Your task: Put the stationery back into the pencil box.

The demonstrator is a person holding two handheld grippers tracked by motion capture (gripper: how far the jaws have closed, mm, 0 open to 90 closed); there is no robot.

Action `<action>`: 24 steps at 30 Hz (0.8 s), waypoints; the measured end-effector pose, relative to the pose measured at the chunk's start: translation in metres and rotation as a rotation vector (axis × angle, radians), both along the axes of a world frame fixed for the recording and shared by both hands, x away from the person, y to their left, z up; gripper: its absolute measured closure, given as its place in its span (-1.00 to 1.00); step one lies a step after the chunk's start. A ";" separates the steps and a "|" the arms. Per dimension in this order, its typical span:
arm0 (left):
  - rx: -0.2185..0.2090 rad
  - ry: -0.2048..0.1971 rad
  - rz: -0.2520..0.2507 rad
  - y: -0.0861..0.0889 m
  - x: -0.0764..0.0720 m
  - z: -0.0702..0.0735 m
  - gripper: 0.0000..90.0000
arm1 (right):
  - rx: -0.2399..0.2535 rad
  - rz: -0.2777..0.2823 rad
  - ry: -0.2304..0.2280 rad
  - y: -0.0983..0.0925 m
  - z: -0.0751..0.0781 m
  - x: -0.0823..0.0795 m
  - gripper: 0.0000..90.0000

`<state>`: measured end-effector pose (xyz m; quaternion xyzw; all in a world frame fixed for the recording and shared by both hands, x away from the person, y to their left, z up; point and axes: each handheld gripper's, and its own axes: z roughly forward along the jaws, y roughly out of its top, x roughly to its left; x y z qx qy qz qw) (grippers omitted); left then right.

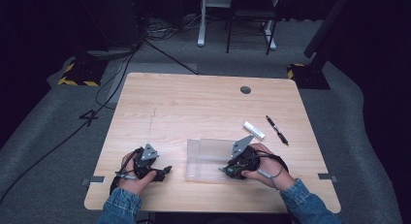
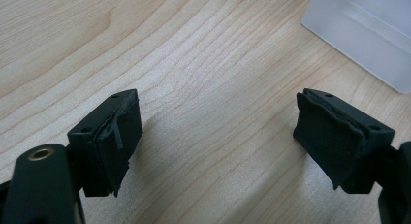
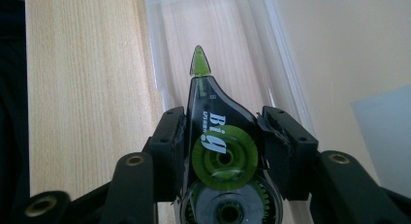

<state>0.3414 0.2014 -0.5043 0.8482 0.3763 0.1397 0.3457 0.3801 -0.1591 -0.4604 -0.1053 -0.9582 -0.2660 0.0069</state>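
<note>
A black and green correction tape dispenser (image 3: 220,122) sits between the pads of my right gripper (image 3: 224,146), which is shut on its two flat sides. Its green tip points into a clear plastic case (image 3: 169,35) lying open on the wooden table. In the high view my right gripper (image 1: 225,171) hangs over the case's (image 1: 206,153) near right corner. My left gripper (image 1: 166,170) rests low at the table's front left, open, with bare wood between its jaws (image 2: 218,136). A corner of the case (image 2: 368,35) lies beyond it.
A black pen (image 1: 276,129) and a small white stick-shaped object (image 1: 254,129) lie right of the case. A round cable hole (image 1: 245,89) sits near the table's far edge. Cables and stands are on the floor beyond the table.
</note>
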 end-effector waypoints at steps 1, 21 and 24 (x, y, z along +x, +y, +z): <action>0.001 0.000 0.000 0.000 0.000 0.000 -0.62 | 0.000 0.000 0.000 0.000 0.000 0.000 0.18; 0.000 -0.001 0.000 0.000 0.000 0.000 -0.62 | -0.012 0.006 0.061 0.001 -0.007 0.001 0.17; 0.000 0.000 0.000 0.000 0.000 0.000 -0.62 | -0.012 0.006 0.066 0.001 -0.007 0.001 0.17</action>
